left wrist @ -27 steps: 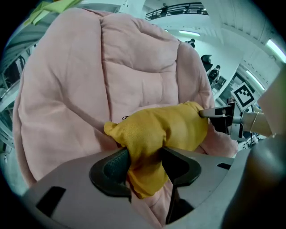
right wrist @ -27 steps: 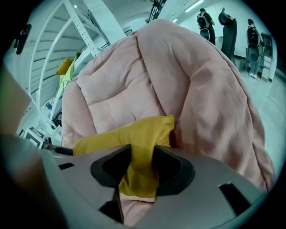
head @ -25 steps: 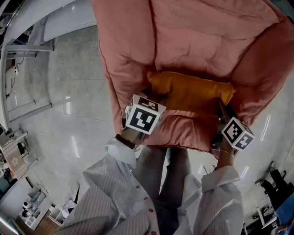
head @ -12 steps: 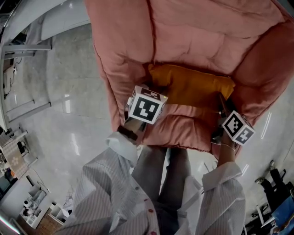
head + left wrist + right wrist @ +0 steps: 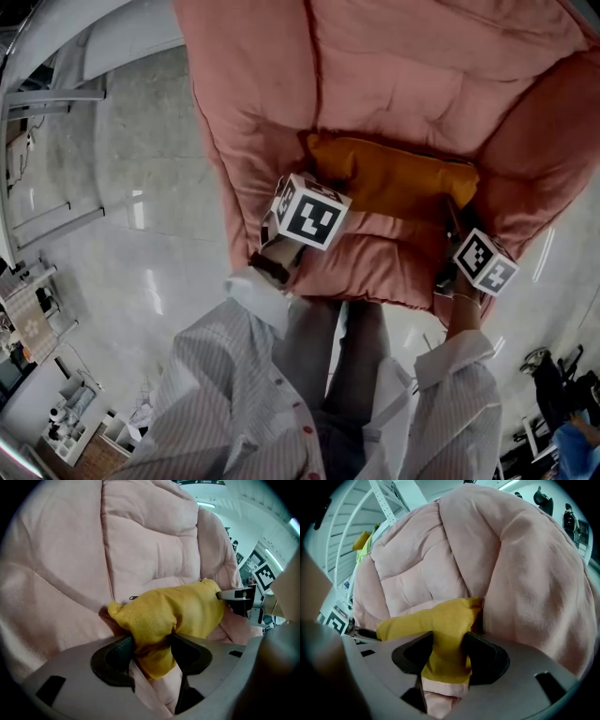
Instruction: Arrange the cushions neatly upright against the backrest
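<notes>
A mustard-yellow cushion (image 5: pixel 394 178) lies across the seat of a pink padded armchair (image 5: pixel 394 75), close to the foot of its backrest. My left gripper (image 5: pixel 311 199) holds the cushion's left end. In the left gripper view its jaws (image 5: pixel 152 644) pinch a bunched yellow corner (image 5: pixel 173 613), and they have just been opening with the fabric still between them. My right gripper (image 5: pixel 453 211) is at the cushion's right end. There its jaws (image 5: pixel 446 648) squeeze a fold of yellow fabric (image 5: pixel 440 620), also just opening, and the fold still fills the gap.
The chair's puffy arms (image 5: pixel 239 141) rise on both sides of the seat. Glossy grey floor (image 5: pixel 131 216) spreads to the left, with metal frames (image 5: pixel 56 94) and cluttered shelving (image 5: pixel 37 309) at its edge. A white rack (image 5: pixel 384 498) stands behind the chair.
Both grippers have sunk toward the seat with the cushion between them, the left one drifting slightly right. The cushion now lies lower and flatter near the backrest.
</notes>
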